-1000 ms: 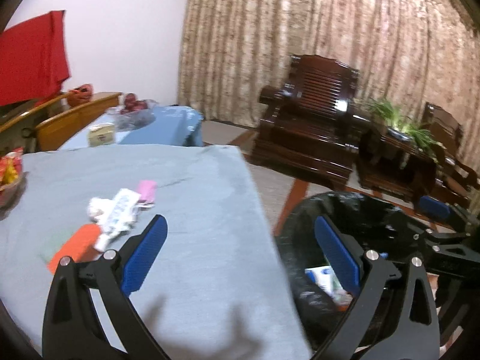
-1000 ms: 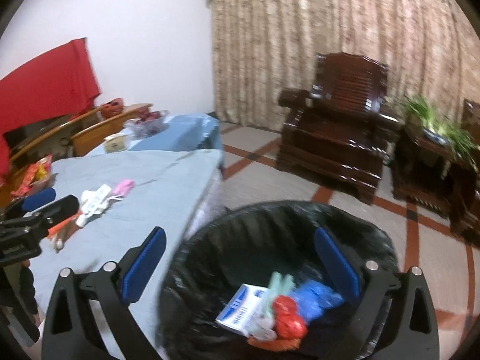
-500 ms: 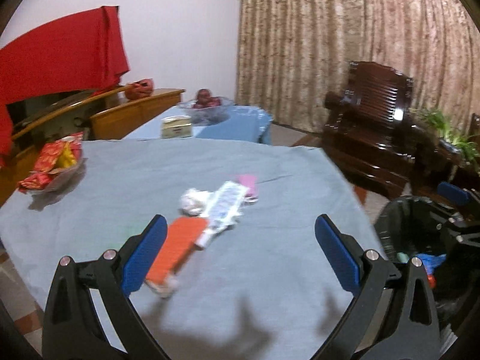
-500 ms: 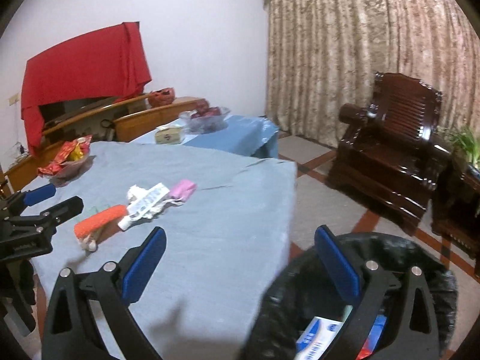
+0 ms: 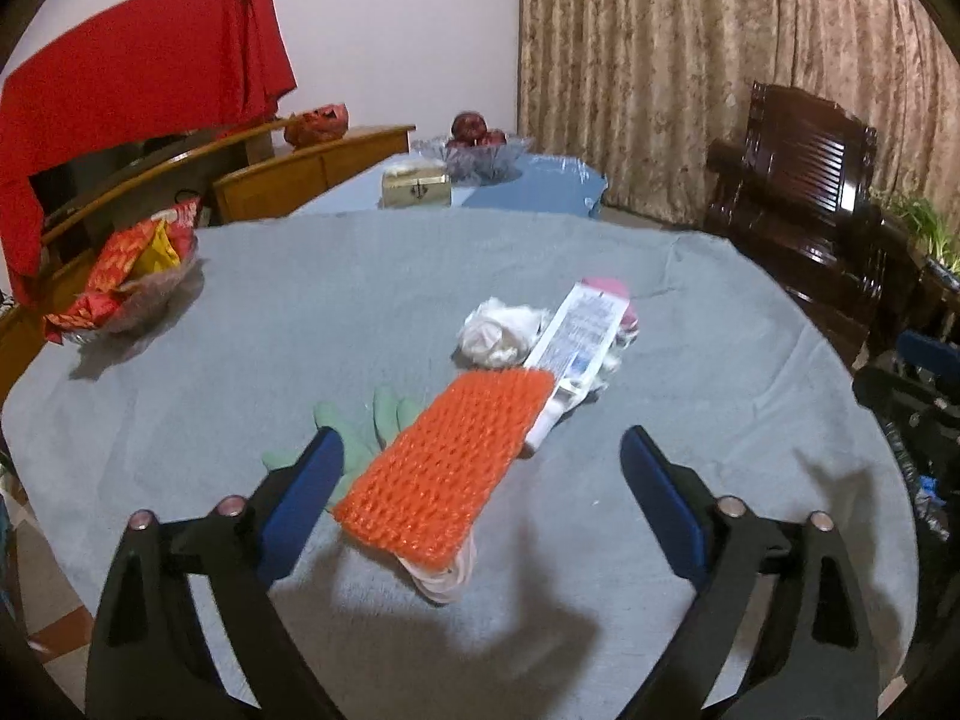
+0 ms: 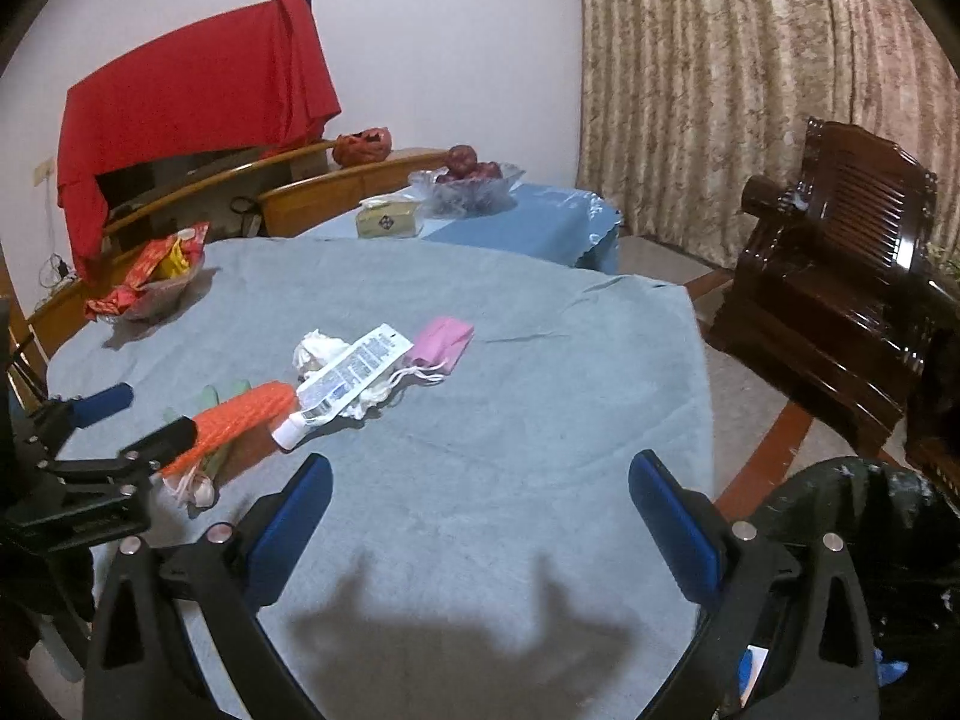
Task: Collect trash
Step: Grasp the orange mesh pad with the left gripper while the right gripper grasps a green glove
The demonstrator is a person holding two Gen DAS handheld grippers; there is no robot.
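Hovering over the orange mesh sleeve (image 5: 447, 468), both grippers' jaws gape, the left's just narrowing; tube (image 5: 576, 354) print unreadable.

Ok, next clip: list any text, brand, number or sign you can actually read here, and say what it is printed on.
Nothing can be read.
White tube: rows of blue print, too blurred to read.
Yellowish box on the far blue table: a dark diamond mark, no letters to make out.
Red and yellow snack packets in the bowl: patterned, no legible words.
Orange mesh net, pink mask: no print visible.
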